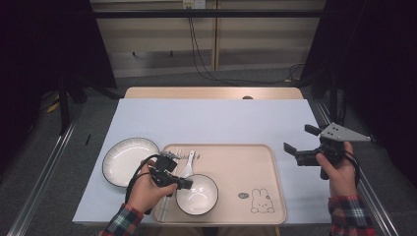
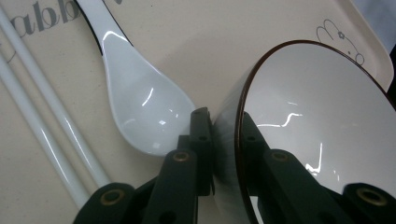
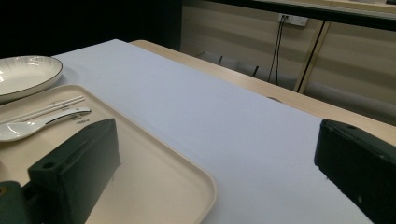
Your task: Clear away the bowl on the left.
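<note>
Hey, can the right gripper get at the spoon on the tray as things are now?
Probably yes: the right gripper is open and holds nothing, and the spoon lies uncovered on the tray, though the left gripper clamps the bowl right beside it.

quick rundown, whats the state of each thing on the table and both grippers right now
left gripper: jaws shut on the bowl's rim, one inside, one outside
bowl: empty, on the tray, gripped at its left rim
spoon: lying on the tray beside the bowl, empty
chopsticks: lying side by side on the tray
plate: empty, on the table left of the tray
tray: flat on the table
right gripper: jaws open, holding nothing, off the tray's right side
</note>
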